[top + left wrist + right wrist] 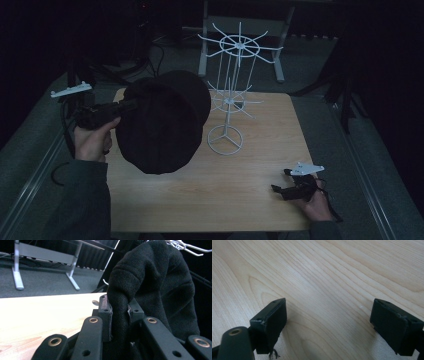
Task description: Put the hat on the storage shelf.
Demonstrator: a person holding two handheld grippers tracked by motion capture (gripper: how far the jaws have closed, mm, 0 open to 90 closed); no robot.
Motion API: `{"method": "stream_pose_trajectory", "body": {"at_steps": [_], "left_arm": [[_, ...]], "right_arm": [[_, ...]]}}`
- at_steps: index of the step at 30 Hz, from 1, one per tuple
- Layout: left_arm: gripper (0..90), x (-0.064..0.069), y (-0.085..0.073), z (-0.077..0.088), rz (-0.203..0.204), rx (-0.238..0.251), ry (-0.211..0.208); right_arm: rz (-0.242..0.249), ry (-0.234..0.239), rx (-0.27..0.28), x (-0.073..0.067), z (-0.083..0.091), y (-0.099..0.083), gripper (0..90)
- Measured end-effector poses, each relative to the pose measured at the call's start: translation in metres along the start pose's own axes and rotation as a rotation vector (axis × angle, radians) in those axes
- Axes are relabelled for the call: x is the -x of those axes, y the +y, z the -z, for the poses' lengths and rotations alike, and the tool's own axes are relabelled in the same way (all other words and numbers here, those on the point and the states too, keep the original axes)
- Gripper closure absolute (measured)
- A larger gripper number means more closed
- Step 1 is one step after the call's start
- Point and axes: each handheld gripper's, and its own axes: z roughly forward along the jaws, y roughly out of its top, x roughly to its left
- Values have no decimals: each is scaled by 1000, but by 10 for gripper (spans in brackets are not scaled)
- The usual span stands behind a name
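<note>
A black fleece cap hangs above the left half of the wooden table, held up by my left gripper, which is shut on a fold of its edge. In the left gripper view the cap rises from between the two pads, which pinch a thick roll of fabric; my left gripper points level. A white wire display stand with two rings of hooks stands just right of the cap. My right gripper rests open at the table's front right; its jaws stand wide over bare wood.
A metal table frame stands on the carpet behind the wooden table. Cables trail at the far left. The person's forearms come in from the bottom left and bottom right.
</note>
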Motion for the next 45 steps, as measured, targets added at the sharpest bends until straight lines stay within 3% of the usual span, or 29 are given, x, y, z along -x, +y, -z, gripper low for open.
{"method": "stream_pose_trajectory", "body": {"at_steps": [19,29,45], "left_arm": [[791,8,17,5,-13,45,-27],[791,11,26,6,-6,72,-67],[789,8,34,5,36,116,-109]], "right_arm": [[0,0,-1,0,0,0,138],[0,0,-1,0,0,0,138],[0,0,-1,0,0,0,138]]}}
